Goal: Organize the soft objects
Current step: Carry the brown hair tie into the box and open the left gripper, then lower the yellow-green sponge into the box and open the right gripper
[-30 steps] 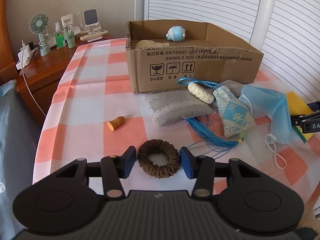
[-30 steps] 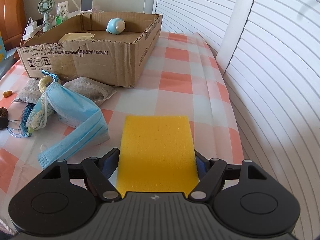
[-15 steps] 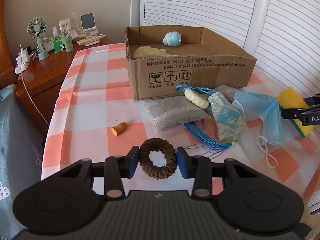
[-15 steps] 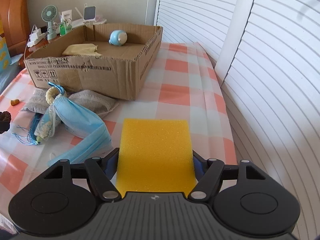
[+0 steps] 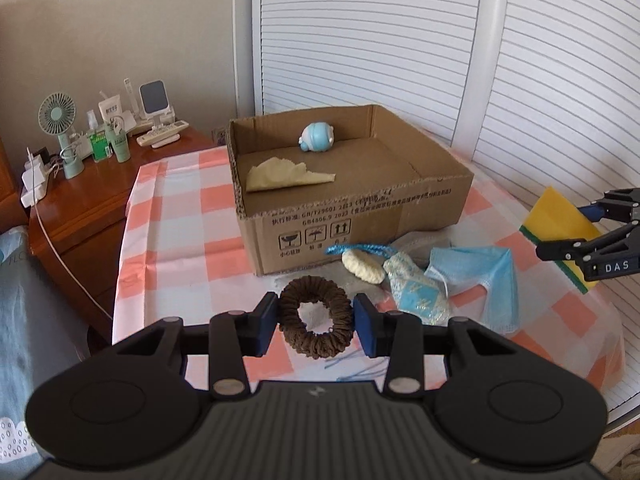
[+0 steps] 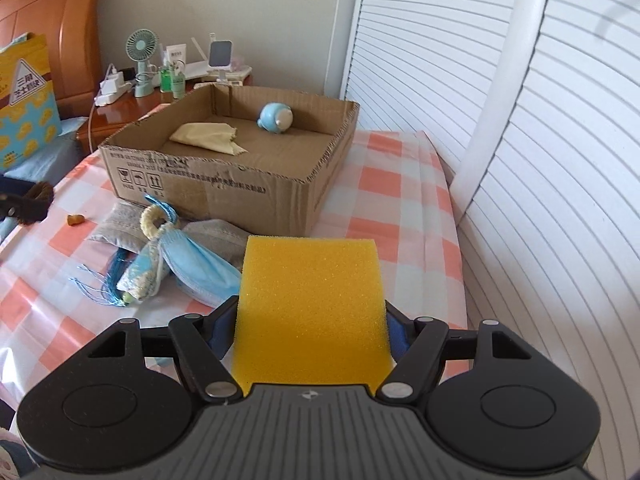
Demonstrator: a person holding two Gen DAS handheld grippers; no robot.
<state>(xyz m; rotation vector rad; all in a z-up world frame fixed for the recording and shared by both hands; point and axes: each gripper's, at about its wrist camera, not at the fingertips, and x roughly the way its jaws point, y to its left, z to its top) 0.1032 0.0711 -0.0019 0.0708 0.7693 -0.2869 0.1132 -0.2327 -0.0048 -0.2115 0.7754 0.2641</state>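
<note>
Checked tablecloth (image 5: 168,216), cardboard box (image 5: 360,216) ahead; left gripper (image 5: 316,322) clamping scrunchie (image 5: 316,326), right gripper (image 6: 310,330) clamping sponge (image 6: 310,304).

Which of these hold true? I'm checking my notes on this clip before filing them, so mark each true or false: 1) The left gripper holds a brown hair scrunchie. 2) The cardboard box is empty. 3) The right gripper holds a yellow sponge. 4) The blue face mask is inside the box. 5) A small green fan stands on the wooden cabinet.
1) True: the left gripper is shut on the brown scrunchie.
2) False: the cardboard box holds a blue toy and a yellow cloth.
3) True: the right gripper clamps the yellow sponge.
4) False: the face mask lies on the checked tablecloth before the box.
5) True: the fan stands on the wooden cabinet.
</note>
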